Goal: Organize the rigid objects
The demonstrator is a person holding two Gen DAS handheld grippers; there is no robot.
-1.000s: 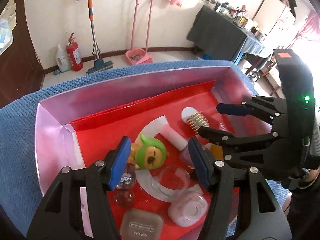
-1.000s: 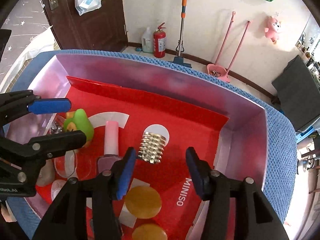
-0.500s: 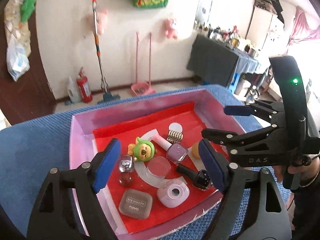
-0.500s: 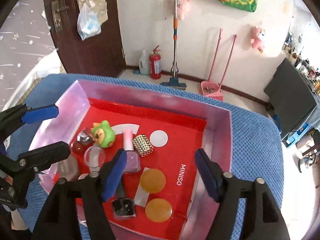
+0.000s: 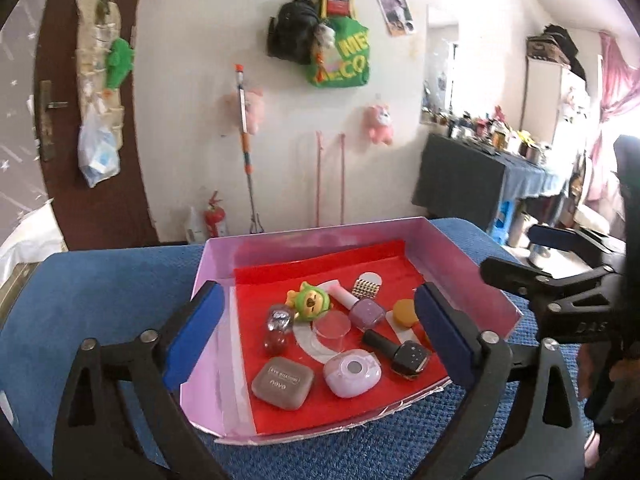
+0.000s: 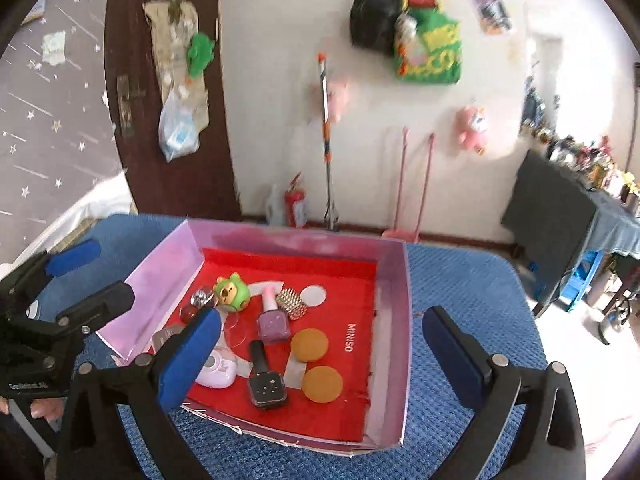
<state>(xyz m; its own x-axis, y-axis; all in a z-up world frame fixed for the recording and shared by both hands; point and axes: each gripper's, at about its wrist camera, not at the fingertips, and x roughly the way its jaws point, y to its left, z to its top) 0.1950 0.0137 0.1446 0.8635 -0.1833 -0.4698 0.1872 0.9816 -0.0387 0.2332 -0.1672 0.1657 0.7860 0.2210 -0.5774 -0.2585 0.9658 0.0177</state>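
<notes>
The left gripper and the right gripper, both with black arms and blue pads, hang spread wide and widening further, nothing between their fingers, short of the near edge of the shallow pink cardboard box with a red liner on the blue woven cloth. Inside the box, nearest its front edge, lie a grey-brown eyeshadow compact, a pale pink round case and a black star-speckled polish bottle. Mid-box sit two orange discs and a lilac polish bottle. Farther back stand a green toy figure and a studded gold cylinder.
</notes>
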